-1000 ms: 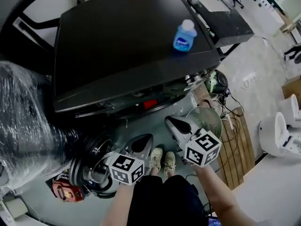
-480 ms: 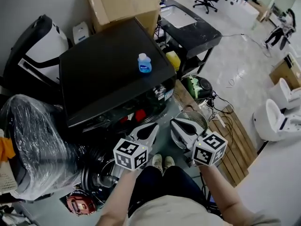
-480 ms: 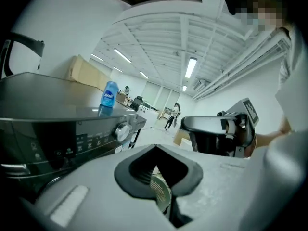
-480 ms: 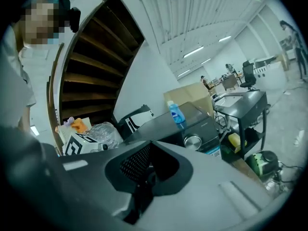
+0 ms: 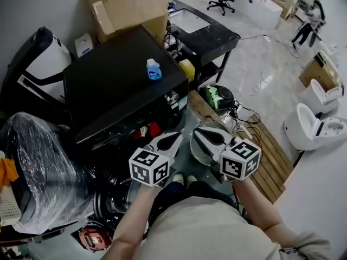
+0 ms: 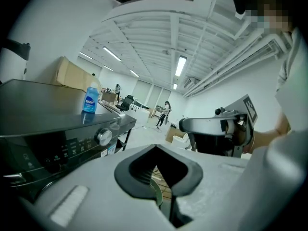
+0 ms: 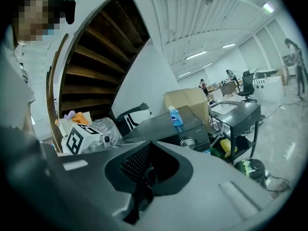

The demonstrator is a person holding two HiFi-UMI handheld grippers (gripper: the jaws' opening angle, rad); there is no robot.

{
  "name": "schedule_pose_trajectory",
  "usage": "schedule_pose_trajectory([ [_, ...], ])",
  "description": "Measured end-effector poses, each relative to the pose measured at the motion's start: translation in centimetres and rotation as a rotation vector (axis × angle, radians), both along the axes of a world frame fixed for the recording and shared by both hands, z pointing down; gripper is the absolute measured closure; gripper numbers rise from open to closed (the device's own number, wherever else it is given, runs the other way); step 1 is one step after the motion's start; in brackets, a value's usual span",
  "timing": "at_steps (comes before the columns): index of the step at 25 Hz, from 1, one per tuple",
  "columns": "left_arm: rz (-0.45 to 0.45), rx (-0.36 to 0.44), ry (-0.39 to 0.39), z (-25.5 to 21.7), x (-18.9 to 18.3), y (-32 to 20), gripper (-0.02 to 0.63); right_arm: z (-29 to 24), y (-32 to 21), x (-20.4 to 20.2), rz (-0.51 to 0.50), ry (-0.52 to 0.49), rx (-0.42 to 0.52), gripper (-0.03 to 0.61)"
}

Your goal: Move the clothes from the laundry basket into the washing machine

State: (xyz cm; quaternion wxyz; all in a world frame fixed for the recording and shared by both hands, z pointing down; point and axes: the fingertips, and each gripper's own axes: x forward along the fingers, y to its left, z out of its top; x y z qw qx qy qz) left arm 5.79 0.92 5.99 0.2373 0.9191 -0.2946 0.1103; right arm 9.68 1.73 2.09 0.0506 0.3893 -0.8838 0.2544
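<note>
At far left, what seems to be the laundry basket (image 5: 6,200) holds orange cloth (image 5: 6,170); the washing machine (image 5: 119,80) stands ahead. The person's left gripper (image 5: 172,140) and right gripper (image 5: 203,137) hang closed and empty, either bound for a garment or done loading. Any further pick needs the jaws parted over that cloth.

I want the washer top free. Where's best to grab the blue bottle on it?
Probably take the blue bottle by its body below the narrow cap, coming level from the front of the washing machine. It stands upright, and a cardboard box sits behind.
</note>
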Motion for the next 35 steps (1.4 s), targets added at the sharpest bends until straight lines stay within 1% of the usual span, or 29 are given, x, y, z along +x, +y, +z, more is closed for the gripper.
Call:
schedule_pose_trajectory([
  [4, -0.018, 0.015, 0.026, -0.8, -0.1, 0.2, 0.612, 0.0, 0.9, -0.2, -0.028, 0.06, 0.013, 0.55],
  [9, -0.016, 0.034, 0.02, -1.4, -0.3, 0.8, 0.612, -0.2, 1.3, -0.5, -0.056, 0.118, 0.041, 0.551],
  [14, -0.021, 0.033, 0.018, -1.4, -0.3, 1.5, 0.612, -0.8, 1.8, -1.0, -0.065, 0.114, 0.071, 0.551],
  [19, -0.012, 0.03, 0.023, -1.5, 0.0, 1.9, 0.612, -0.7, 2.3, -1.1, -0.089, 0.123, 0.067, 0.551],
  [27, -0.003, 0.034, 0.028, -1.7, 0.5, 2.7, 0.612, -0.6, 3.7, -1.2, -0.177, 0.199, 0.067, 0.551],
  [32, 0.005, 0.029, 0.021, -1.4, 0.6, 3.8, 0.612, 0.3, 4.9, -1.1, -0.252, 0.278, 0.06, 0.551],
  [35, -0.005, 0.014, 0.043, -1.3, 0.7, 4.0, 0.612, 0.1, 4.9, -0.7, -0.253, 0.285, 0.066, 0.551],
])
